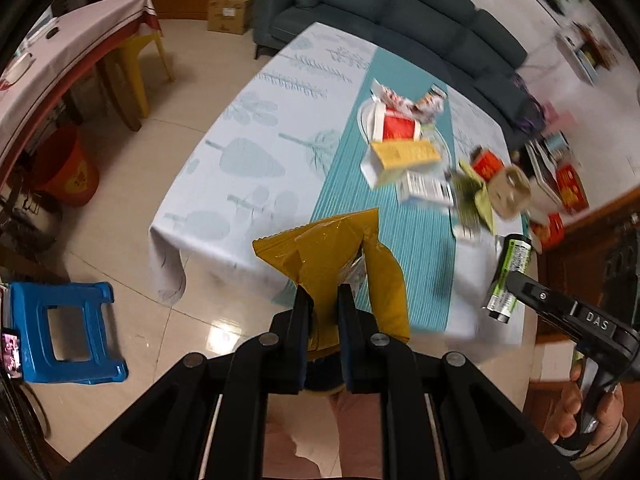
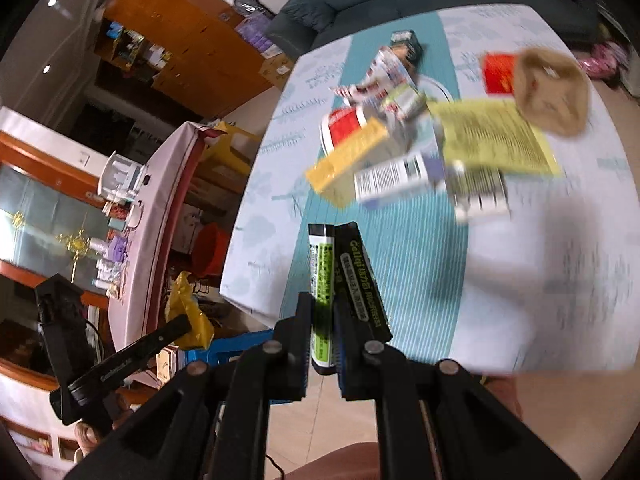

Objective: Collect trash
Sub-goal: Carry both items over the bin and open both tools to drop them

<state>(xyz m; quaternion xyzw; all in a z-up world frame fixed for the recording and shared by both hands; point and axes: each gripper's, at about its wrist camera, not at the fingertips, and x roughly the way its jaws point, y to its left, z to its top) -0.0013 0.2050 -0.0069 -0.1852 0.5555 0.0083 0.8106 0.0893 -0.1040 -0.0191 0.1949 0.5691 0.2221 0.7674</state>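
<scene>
Both wrappers could be slipping loose in transit: each is being pinched only by a thin, crinkled edge, and most of each one is hanging free beyond the jaws.

The left gripper (image 1: 324,300) is clamping its jaws nearly together on the yellow bag (image 1: 332,252), which is sticking out ahead of them, over the near edge of the surface (image 1: 256,128). The right gripper (image 2: 322,304) is squeezing its jaws tight on the green pack (image 2: 322,280), above the same near edge. More trash (image 1: 404,140) is lying piled toward the far right corner.
</scene>
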